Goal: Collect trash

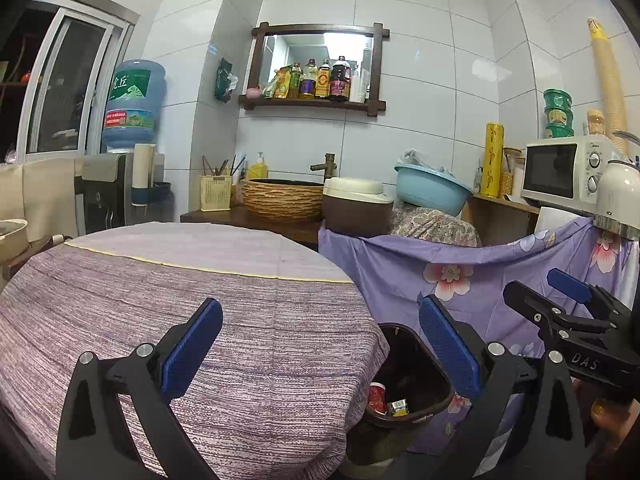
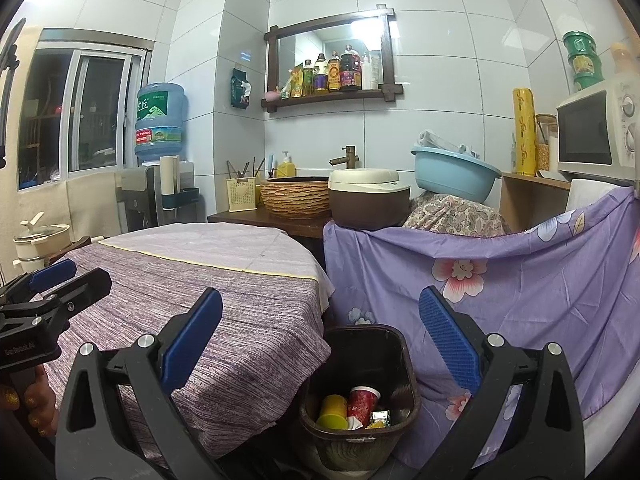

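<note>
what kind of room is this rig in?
Most likely a small home kitchen or dining corner: a microwave and rice cooker on the counter, sauce bottles on a wall shelf, a basin sink with faucet, and a water dispenser jug by the window.

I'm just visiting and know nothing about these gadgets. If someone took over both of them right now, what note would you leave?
Left gripper: jaws wide open, holding nothing, above the table.
Right gripper: jaws wide open, holding nothing, above the trash bin.
The trash bin stands on the floor between the table's edge and the flowered purple sheet.
Done: a yellow cup, a red cup and a small wrapper lie in the bin.
Left: no trash shows on the visible part of the tablecloth. Check the spots the cameras miss before stopping.
</note>
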The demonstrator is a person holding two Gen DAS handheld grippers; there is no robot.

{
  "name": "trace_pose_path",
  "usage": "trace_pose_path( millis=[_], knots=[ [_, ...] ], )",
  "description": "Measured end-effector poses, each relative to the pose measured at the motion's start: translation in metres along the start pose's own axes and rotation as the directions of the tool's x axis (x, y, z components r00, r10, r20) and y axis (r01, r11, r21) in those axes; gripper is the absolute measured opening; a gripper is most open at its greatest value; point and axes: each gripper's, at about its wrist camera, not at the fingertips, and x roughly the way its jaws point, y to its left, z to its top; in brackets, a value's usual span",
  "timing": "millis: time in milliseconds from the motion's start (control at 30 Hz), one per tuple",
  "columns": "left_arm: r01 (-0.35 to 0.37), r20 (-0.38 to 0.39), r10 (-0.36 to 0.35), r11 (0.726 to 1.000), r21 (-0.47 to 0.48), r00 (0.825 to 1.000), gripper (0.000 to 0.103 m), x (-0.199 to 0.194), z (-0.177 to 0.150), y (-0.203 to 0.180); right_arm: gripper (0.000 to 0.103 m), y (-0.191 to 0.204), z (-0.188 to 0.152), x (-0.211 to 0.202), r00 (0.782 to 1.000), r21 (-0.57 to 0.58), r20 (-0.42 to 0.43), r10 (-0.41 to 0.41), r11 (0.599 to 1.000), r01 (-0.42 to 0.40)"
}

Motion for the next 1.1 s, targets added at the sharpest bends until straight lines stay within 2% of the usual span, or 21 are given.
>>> trace_pose_path(
  millis=[1100],
  knots=[
    [-0.024,-0.012,0.024,1.000,-0.002,1.000,0.098,0.0009,-0.0023,-0.0026,0.097,-0.0027,-0.0019,0.0005,1.000,0.002,-0.006,-0.001,1.000,0.001]
  ],
)
